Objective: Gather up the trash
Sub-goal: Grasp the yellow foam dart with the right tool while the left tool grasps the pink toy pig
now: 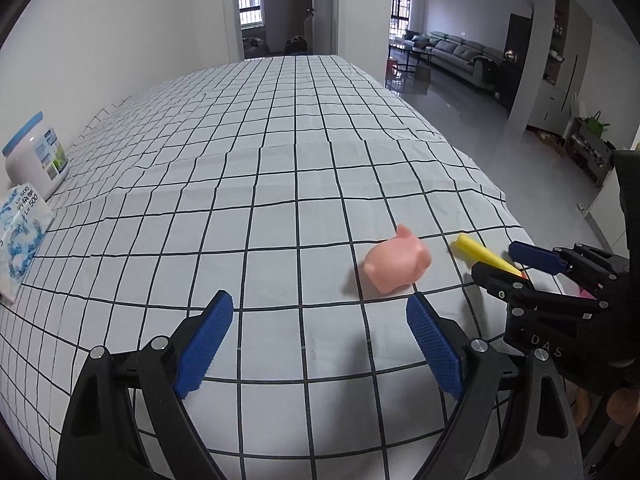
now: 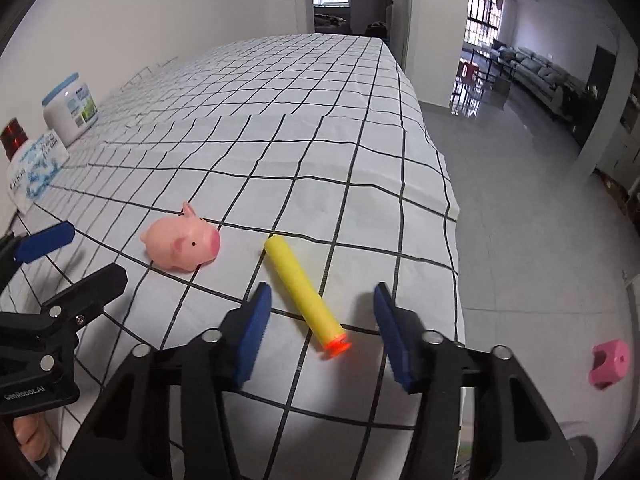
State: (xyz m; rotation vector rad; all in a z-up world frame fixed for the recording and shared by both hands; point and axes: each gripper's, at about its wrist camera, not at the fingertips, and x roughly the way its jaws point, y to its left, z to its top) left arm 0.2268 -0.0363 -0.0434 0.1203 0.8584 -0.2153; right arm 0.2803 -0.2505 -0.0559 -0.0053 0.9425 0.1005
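straddling yellow foam dart (image 2: 305,299), right tongs (image 2: 320,334) open, pink pig (image 2: 182,245) beside

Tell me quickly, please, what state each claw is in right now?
Left claw: open, holding nothing.
Right claw: open, straddling the yellow foam dart, not gripping it.

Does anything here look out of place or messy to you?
Yes. A pink pig toy lies tipped on its side on the checked cloth, and a yellow foam dart lies loose beside it near the table's edge. A pink block sits on the floor. The cloth is rumpled into ridges. Nothing looks spilled or broken.
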